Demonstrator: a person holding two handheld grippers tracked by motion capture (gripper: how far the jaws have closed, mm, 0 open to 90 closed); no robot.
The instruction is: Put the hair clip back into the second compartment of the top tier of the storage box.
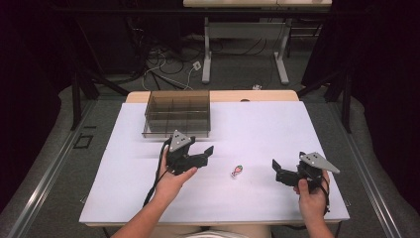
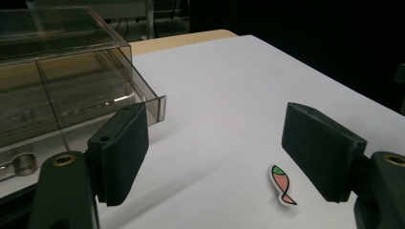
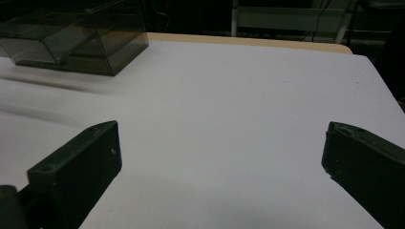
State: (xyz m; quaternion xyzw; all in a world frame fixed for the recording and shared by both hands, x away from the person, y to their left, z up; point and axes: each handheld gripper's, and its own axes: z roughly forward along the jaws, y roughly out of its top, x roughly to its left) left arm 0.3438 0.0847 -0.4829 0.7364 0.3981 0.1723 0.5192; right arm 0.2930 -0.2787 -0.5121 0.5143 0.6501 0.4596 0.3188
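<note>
Two hand-held grippers hover over the white-covered table (image 1: 257, 124), both released with jaws spread wide and gripping nothing. Between them lies the small flat fish-shaped sticker (image 1: 236, 171), pink-bodied with a green head and a thin dark curved line running to its tail, edged by a white border. It rests flat on the white surface toward the near side, closer to the left hand-held gripper (image 1: 205, 154), well apart from the right hand-held gripper (image 1: 276, 168). In the left gripper view the sticker (image 2: 282, 184) sits low and just inside the right-hand jaw rather than centred in the gap.

My main worry is how thin it looks: with no edge standing proud of the table, the ribbed pads may close over it and slide off, or push it along the sheet rather than lift it. Closing from this offset could also catch only the tail, so the piece bends or flips away. If it is adhesive, it might cling to one pad and refuse to drop.

Behind the left hand-held gripper stands the smoky transparent plastic box with dividers (image 1: 177, 113), a likely destination; its low front wall is near enough for that gripper to knock it while swinging across
</note>
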